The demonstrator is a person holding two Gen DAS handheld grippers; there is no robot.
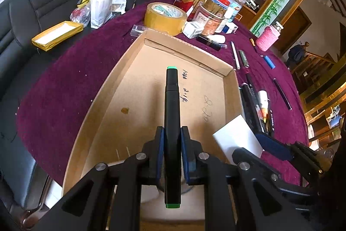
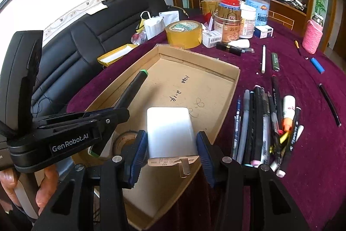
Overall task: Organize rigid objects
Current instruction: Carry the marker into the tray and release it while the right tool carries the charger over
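My left gripper is shut on a black marker with green ends, held lengthwise over the shallow cardboard tray. In the right wrist view that same marker and the left gripper hang over the tray's left side. My right gripper is shut on a white charger block, its metal prongs toward the camera, above the near part of the tray. The charger also shows at the tray's right edge in the left wrist view.
A bundle of pens and markers lies on the purple cloth right of the tray. Behind the tray stand a roll of brown tape, jars and small boxes. Loose pens, a blue lighter and a pink knitted bottle lie far right. A black sofa is left.
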